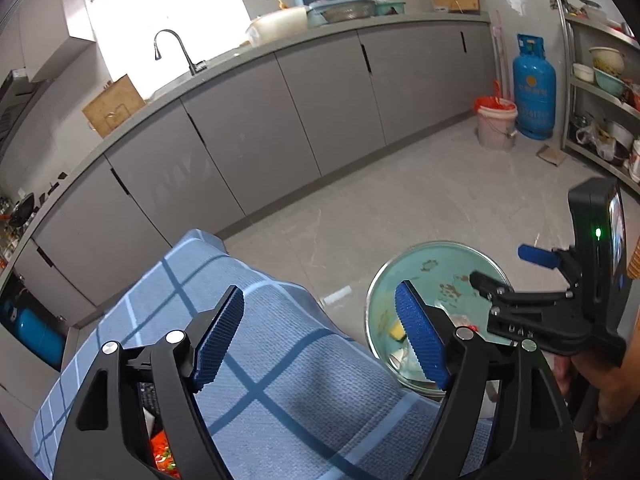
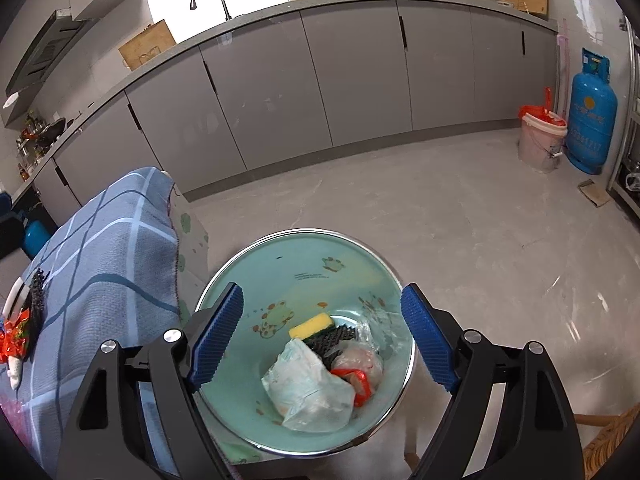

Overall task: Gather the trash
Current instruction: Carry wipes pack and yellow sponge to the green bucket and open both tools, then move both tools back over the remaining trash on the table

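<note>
A teal trash bin (image 2: 312, 264) stands on the floor beside a table with a blue checked cloth (image 2: 108, 248). In the bin lie a yellow-and-black sponge (image 2: 316, 326), a crumpled clear bag (image 2: 308, 392) and a red wrapper (image 2: 358, 384). My right gripper (image 2: 322, 336) is open and empty above the bin. My left gripper (image 1: 320, 332) is open and empty over the cloth (image 1: 280, 360); the bin (image 1: 432, 264) shows at its right, with the right gripper (image 1: 504, 272) beyond. A red wrapper (image 2: 14, 338) and other trash lie on the table's left edge.
Grey kitchen cabinets (image 2: 320, 80) run along the far wall. A pink bucket (image 2: 540, 140) and a blue gas cylinder (image 2: 592, 120) stand at the far right. A metal shelf rack (image 1: 600, 92) holds bowls and pots.
</note>
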